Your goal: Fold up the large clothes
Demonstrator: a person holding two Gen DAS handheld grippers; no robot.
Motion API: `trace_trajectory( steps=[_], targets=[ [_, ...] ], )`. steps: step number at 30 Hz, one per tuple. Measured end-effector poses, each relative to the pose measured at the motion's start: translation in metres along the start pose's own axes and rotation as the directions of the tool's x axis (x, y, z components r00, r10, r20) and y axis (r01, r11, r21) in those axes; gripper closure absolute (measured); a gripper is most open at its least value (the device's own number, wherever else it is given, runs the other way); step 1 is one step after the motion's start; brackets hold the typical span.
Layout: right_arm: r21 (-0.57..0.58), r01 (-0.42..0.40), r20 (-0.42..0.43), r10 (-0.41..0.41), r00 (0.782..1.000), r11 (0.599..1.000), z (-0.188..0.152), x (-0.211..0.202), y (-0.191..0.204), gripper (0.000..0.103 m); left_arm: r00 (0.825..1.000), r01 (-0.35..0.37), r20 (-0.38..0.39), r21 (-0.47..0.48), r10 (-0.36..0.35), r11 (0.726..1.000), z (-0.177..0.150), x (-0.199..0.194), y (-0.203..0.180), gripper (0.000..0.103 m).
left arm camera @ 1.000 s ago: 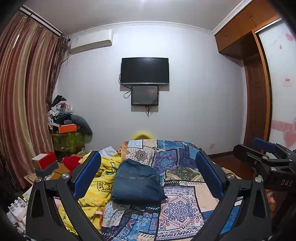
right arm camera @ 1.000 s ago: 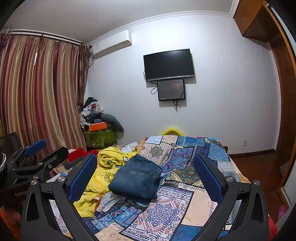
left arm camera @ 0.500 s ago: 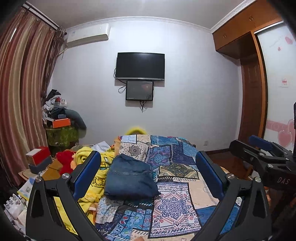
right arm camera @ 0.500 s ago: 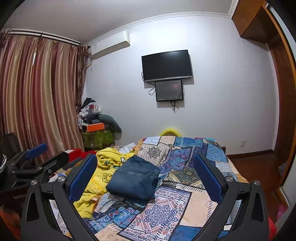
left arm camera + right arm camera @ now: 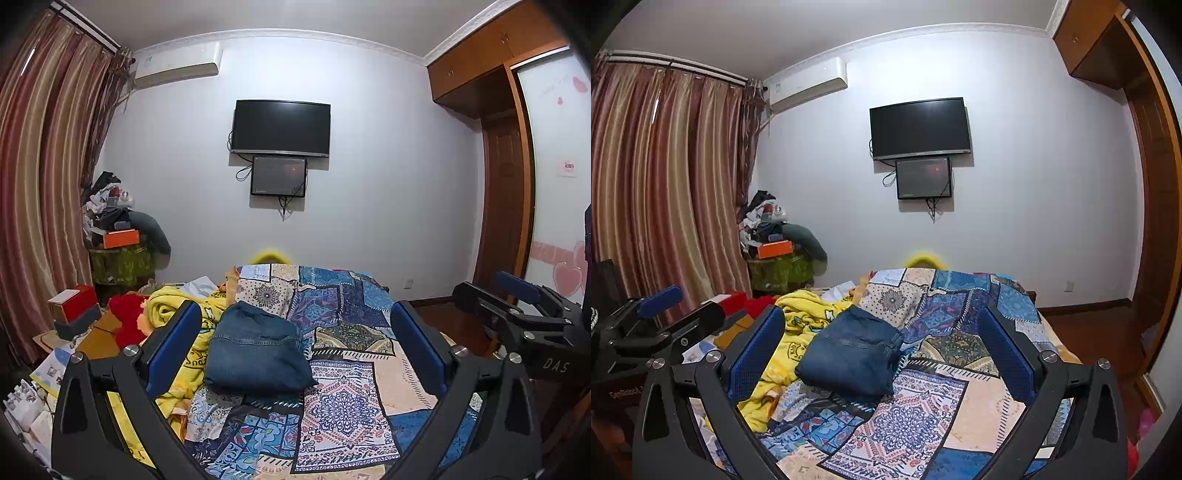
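Observation:
A folded pair of blue jeans [image 5: 255,350] lies on the patchwork quilt [image 5: 343,406] covering the bed; it also shows in the right wrist view [image 5: 853,356]. My left gripper [image 5: 295,339] is open and empty, held above the near end of the bed, well back from the jeans. My right gripper [image 5: 882,339] is open and empty at about the same height. Each gripper shows at the edge of the other's view: the right one [image 5: 517,317], the left one [image 5: 657,325].
A crumpled yellow blanket [image 5: 184,325] lies left of the jeans. Red boxes [image 5: 70,302] and clutter sit on the left by the curtains [image 5: 33,184]. A television [image 5: 280,127] hangs on the far wall. A wooden door [image 5: 506,206] is on the right.
Both grippers have drawn back and risen a little from the bed; the jeans appear slightly farther off. Both stay open and empty.

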State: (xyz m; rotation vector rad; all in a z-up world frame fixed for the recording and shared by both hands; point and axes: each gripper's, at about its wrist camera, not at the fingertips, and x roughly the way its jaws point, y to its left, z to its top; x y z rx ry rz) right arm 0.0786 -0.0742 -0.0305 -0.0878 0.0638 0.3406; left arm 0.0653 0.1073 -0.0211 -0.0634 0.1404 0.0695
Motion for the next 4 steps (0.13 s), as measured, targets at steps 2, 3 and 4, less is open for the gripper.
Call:
trace_trajectory(
  steps=[2, 3, 4],
  targets=[
    [-0.003, 0.0, -0.007, 0.0, 1.0, 1.0, -0.0007, 0.0026, 0.0, 0.0, 1.0, 0.001, -0.004, -0.006, -0.001, 1.0, -0.0013, 0.0017, 0.0013, 0.001],
    [-0.005, 0.001, -0.009, -0.001, 1.0, 1.0, -0.0007, 0.0036, 0.0004, 0.0, 1.0, 0.0, -0.007, -0.009, 0.0, 1.0, -0.0018, 0.0028, 0.0019, 0.001],
    [-0.006, 0.001, -0.012, -0.002, 1.0, 1.0, -0.001, 0.0047, 0.0007, 0.0, 1.0, -0.003, -0.013, -0.012, 0.002, 1.0, -0.0028, 0.0052, 0.0034, 0.001]
  ],
)
